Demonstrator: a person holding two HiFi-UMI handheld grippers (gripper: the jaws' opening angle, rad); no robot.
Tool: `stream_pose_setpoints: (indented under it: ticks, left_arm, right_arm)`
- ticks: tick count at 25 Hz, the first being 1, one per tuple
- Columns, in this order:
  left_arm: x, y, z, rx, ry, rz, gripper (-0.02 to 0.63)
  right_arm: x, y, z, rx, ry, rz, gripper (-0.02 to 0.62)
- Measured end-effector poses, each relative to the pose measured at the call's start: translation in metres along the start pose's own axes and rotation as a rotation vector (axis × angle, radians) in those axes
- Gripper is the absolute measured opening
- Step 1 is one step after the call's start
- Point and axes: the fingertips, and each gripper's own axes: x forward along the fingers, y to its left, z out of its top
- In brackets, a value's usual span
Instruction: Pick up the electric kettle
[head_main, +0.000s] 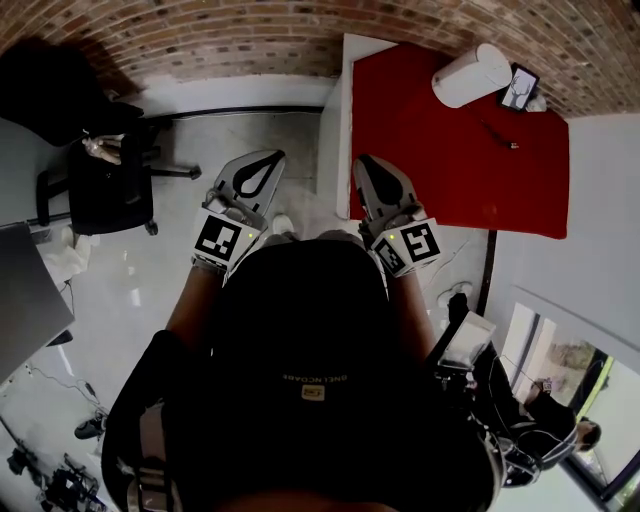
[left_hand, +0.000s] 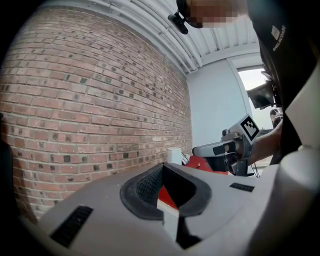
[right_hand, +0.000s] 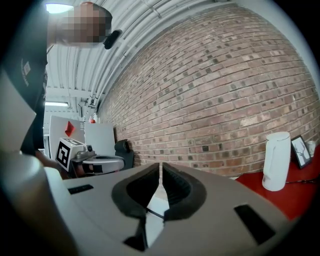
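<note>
I see the electric kettle (head_main: 472, 75) standing upright at the red tabletop's (head_main: 450, 170) far corner, ahead and right of my right hand-held gripper (head_main: 368, 163), the nearer one. That and the left hand-held gripper (head_main: 272, 157) are both clenched, empty.

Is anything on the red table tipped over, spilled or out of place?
Nothing stands out. The white kettle stands upright on the red table, the small picture frame is beside it, and no spill shows.
</note>
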Motion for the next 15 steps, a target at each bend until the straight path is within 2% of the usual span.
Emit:
stream_pose_setpoints:
  ticks: [9, 15]
  left_arm:
    - [0.011, 0.002, 0.000, -0.007, 0.010, 0.000, 0.005]
    - [0.031, -0.006, 0.009, -0.011, -0.006, 0.006, 0.005]
  right_arm:
    - [0.006, -0.005, 0.002, 0.003, 0.010, 0.008, 0.012]
    - [0.005, -0.021, 0.008, -0.004, 0.016, 0.036, 0.050]
